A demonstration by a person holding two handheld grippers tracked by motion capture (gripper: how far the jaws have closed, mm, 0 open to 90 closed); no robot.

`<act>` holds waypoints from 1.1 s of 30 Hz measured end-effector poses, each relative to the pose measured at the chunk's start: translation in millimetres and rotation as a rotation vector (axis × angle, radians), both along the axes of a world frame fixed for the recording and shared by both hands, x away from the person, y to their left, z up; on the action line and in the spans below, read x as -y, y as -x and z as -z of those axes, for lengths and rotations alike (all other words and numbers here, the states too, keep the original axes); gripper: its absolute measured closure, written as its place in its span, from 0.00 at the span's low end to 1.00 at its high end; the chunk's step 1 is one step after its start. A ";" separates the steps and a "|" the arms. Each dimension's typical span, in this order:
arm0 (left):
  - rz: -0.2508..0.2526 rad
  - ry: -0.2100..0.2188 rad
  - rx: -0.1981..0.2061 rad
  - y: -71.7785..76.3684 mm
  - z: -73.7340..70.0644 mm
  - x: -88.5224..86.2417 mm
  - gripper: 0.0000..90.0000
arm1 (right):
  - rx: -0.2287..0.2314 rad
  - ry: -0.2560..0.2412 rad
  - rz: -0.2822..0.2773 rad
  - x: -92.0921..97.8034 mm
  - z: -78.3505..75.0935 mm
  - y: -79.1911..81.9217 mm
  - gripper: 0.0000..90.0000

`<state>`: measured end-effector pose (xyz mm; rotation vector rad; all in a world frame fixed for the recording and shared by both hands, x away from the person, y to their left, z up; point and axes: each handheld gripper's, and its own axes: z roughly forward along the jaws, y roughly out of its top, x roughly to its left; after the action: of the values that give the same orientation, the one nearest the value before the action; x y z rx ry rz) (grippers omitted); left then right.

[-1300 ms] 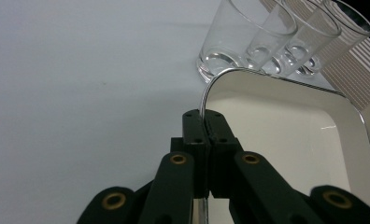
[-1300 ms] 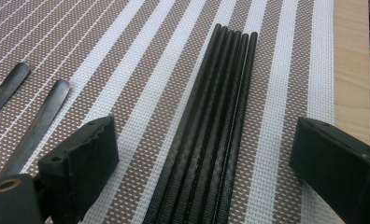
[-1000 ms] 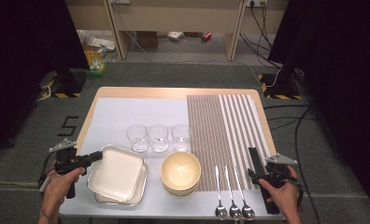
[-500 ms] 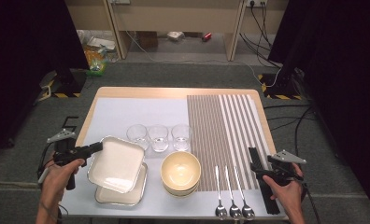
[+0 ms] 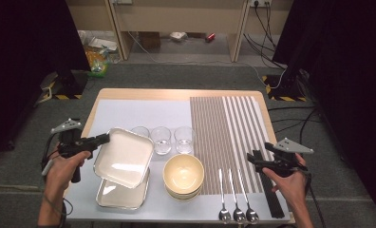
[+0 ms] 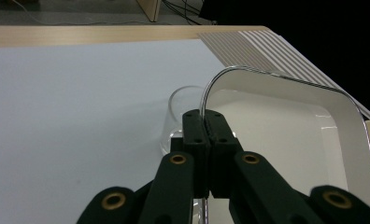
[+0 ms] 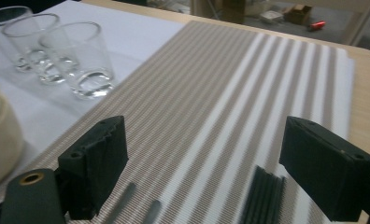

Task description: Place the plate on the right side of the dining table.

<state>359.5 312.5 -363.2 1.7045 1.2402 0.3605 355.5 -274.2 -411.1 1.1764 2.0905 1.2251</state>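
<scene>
Left tongs [image 5: 103,138] pinch the rim of a white square plate [image 5: 124,156], tilted above the lower plate [image 5: 122,195], just left of the bowls [image 5: 183,173]; right tongs [image 5: 250,159] gape wide.

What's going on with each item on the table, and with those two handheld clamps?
Left gripper: shut on top plate's rim.
Top plate: lifted, tilted.
Lower plate: flat on table.
Bowls: stacked, empty.
Glasses: upright, empty.
Spoons: lying side by side.
Right gripper: open, holding nothing.
</scene>
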 end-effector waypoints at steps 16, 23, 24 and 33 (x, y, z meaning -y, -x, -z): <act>0.087 -0.010 0.008 -38.5 -30.6 61.7 0.98 | 0.021 -0.098 -0.160 -56.8 -31.6 -15.4 0.31; 0.100 -0.015 0.009 -49.6 -37.7 80.0 0.98 | 0.027 -0.103 -0.189 -69.9 -34.2 -20.2 0.34; 0.100 -0.016 0.010 -51.5 -38.6 83.2 0.98 | 0.024 -0.119 -0.203 -74.0 -36.5 -21.2 0.35; 0.118 -0.007 -0.001 -64.6 -39.3 103.3 0.98 | 0.017 -0.130 -0.236 -91.0 -43.2 -24.3 0.36</act>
<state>424.1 209.2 -323.9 1.7748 1.1343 0.2942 379.9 -183.2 -367.9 0.9889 2.2145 1.4913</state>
